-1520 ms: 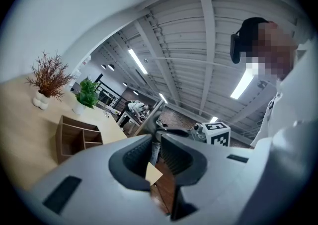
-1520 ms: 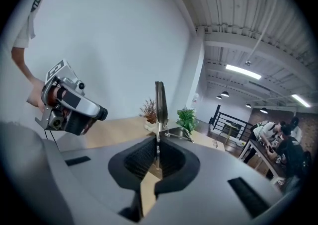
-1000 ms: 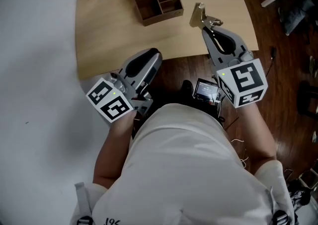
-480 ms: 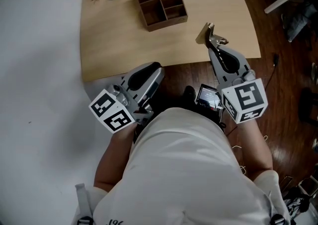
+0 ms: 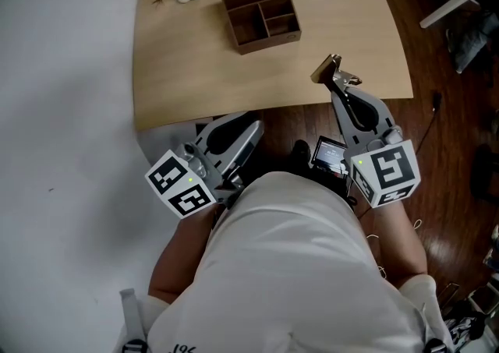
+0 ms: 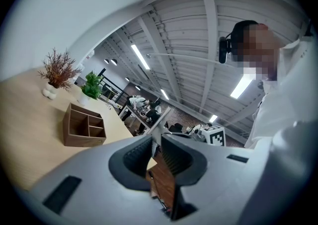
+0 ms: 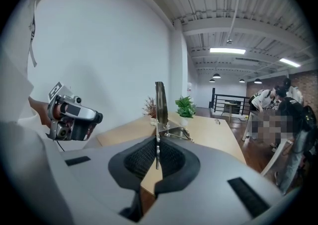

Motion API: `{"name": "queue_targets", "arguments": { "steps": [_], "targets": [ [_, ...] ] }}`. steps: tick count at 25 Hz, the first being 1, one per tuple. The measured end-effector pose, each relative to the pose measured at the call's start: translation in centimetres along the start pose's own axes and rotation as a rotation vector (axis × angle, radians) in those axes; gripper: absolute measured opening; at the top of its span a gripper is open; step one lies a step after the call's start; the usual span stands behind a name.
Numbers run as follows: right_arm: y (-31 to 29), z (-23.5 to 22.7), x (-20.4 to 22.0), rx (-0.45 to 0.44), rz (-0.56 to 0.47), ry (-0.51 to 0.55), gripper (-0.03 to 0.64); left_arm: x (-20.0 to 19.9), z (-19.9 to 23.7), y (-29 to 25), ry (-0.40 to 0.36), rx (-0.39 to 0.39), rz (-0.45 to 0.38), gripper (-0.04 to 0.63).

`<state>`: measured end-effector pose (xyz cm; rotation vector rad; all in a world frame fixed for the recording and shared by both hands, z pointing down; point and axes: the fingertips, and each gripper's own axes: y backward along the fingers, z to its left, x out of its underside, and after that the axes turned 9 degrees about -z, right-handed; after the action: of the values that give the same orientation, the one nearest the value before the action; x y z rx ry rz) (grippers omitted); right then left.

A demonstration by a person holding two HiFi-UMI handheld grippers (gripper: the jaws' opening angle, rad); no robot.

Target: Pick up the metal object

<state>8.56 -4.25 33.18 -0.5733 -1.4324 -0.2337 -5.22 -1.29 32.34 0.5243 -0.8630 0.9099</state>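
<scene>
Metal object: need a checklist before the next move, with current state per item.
1. Right tool shut on the metal object: ok, the jaws clamp its thin plate in the right gripper view.
2. Object off the table: ok, it is held up near the table's near edge.
3. Grip secure against slip: cannot tell, only a narrow edge sits between the pads.
4. Left tool empty: ok, jaws slightly apart with nothing between them.
5. Left tool apart from the right tool: ok, it sits off the table's near edge.
6. Wooden organizer out of the way: ok, it stands farther back on the table.
</scene>
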Motion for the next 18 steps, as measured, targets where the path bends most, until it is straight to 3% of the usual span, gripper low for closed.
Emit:
{"name": "queue_targets", "arguments": {
  "steps": [18],
  "targets": [
    [0.7,0.12,0.45,0.014,0.01,-0.016,0.005,0.65,-0.17,0.09,-0.001,0.014,0.027,0.035]
  ]
}}
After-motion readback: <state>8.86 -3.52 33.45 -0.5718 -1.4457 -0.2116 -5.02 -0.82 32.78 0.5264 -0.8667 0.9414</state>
